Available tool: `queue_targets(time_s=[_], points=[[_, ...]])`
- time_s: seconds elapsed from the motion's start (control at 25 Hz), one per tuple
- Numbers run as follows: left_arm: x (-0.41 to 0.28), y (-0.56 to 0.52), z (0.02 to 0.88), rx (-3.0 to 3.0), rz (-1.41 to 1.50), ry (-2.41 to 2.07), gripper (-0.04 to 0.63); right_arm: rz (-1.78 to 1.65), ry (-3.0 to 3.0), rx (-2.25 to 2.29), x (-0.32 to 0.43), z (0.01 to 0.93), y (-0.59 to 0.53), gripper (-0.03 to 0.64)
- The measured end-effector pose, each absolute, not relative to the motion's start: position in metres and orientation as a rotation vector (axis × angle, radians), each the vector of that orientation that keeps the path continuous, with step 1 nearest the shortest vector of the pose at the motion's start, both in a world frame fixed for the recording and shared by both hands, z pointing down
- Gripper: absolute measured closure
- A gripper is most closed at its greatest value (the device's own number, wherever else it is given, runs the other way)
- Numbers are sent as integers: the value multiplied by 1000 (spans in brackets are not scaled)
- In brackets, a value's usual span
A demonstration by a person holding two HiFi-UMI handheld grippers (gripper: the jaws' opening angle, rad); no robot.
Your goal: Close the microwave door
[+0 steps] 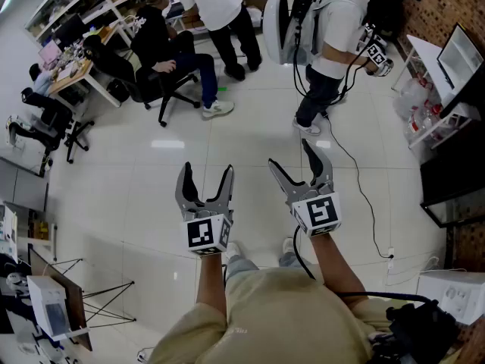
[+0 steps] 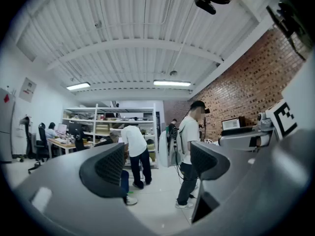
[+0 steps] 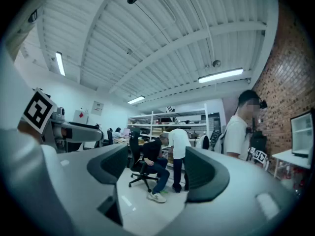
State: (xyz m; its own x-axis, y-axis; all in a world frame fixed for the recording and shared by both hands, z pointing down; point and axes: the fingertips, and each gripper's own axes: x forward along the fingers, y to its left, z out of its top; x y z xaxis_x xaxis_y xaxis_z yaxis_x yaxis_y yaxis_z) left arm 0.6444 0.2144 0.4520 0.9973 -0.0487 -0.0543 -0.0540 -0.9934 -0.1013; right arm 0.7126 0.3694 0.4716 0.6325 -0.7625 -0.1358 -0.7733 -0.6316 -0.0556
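The left tool and the right tool both gape wide and empty above the white floor, touching nothing; beyond the jaws the left gripper view shows a standing person, the right a seated person, and no view lets the microwave be made out.

seated person, ofc chair, shelves, brick wall

Left tool beside right tool
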Motion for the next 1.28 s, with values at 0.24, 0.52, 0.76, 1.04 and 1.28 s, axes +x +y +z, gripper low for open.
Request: queue_targets(time_s=[0.24, 0.52, 0.76, 1.04, 1.28], points=[[606, 193, 475, -2986, 88, 247, 187, 151, 1455, -2614, 694, 499, 331, 258], [463, 102, 484, -2914, 147, 591, 189, 235, 1824, -2358, 569, 496, 202, 258], [279, 45, 479, -2782, 136, 809, 189, 234, 2021, -2174, 395, 488, 127, 263], [57, -38, 472, -2696, 164, 1067, 189, 257, 2193, -1974, 194, 478, 26, 265], [-107, -109, 481, -2623, 176, 1318, 189, 209, 2388, -1766, 37, 487, -68, 271]])
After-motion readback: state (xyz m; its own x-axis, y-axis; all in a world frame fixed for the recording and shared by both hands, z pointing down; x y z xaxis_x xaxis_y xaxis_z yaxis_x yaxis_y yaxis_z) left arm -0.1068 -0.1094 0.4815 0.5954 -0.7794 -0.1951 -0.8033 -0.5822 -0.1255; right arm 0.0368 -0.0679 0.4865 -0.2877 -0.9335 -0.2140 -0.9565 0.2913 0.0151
